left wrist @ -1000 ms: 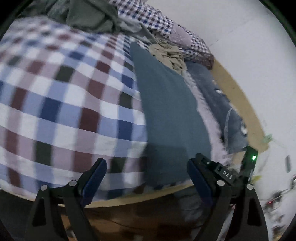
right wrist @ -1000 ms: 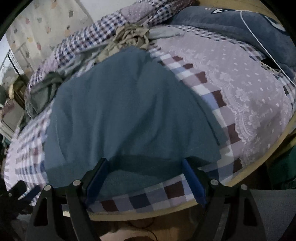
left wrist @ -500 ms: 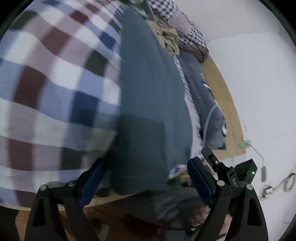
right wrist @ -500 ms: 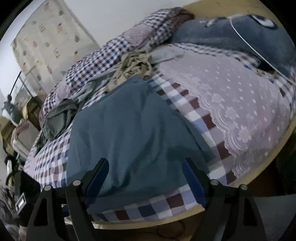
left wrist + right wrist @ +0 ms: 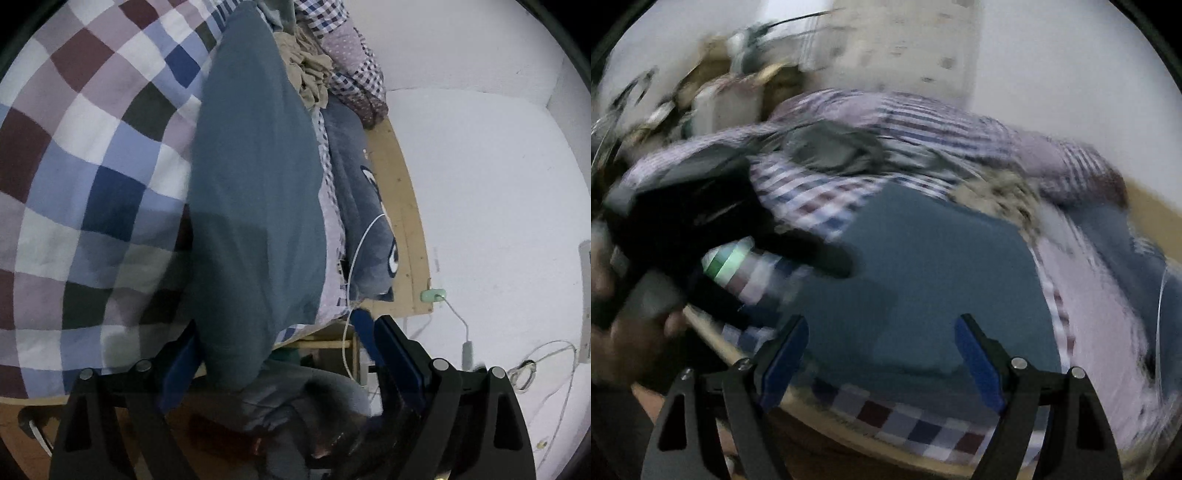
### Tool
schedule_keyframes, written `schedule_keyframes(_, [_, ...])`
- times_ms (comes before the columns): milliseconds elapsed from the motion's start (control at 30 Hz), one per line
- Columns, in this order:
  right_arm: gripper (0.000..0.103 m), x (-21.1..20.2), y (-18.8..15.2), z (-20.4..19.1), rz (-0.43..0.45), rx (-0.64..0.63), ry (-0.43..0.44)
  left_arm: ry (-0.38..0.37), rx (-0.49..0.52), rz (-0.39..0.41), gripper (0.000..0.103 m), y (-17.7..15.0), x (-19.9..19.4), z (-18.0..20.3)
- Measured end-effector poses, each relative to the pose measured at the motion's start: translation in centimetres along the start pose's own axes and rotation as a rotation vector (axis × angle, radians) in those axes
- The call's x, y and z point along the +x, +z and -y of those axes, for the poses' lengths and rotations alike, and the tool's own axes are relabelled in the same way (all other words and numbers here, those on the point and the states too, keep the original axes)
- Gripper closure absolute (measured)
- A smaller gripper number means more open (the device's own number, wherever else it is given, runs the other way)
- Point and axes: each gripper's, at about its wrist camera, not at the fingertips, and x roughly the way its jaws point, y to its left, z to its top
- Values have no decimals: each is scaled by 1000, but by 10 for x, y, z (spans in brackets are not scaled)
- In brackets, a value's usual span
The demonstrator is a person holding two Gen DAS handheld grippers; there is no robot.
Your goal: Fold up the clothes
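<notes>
Lying on the bed, teal garment; both grippers' jaws spread

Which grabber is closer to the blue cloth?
Left. The left gripper has the blue cloth's edge between its open fingers; the right gripper hovers open just short of it.

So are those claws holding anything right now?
Nothing is held. Both grippers, left and right, are open; the teal garment lies on the bed, its near end between the left fingers.
</notes>
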Motion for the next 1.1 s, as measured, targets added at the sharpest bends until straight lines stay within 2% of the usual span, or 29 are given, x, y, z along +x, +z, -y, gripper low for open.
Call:
schedule_keyframes(133, [18,10,-4,-24,-23,-133,-35,-40,-7,-3,12,3,0,1])
schedule_keyframes(267, [19,24,-4,-32,-53,-196,-91,-94,-2,-1,12,6,-1,8])
schedule_keyframes(467, [22,45,-2,-41,-46,-274,-170,-148,-10,1,12,11,-4,12])
schedule_keyframes(533, [32,53,0,-42,-53,-282,-194,-160,-15,2,12,13,-4,13])
schedule_keyframes(600, [58,63,1,-39,-71,-278,-216,-169,-18,3,12,14,-3,14])
schedule_keyframes(667, [64,72,3,-36,-88,-270,-229,-171,-18,6,12,16,-4,14])
schedule_keyframes(733, [75,76,5,-32,-95,-252,-215,-170,-17,11,12,17,-8,13])
schedule_keyframes(767, [86,77,6,-30,-96,-243,-205,-166,-15,19,12,18,-11,13])
schedule_keyframes(800, [90,75,8,-27,-92,-227,-196,-162,-14,28,12,20,-14,12])
schedule_keyframes(1000, [95,51,23,0,-30,-70,-165,-72,6,139,12,37,-38,10])
schedule_keyframes(1100, [95,41,26,11,-11,-2,-147,1,45,187,12,55,-43,14])
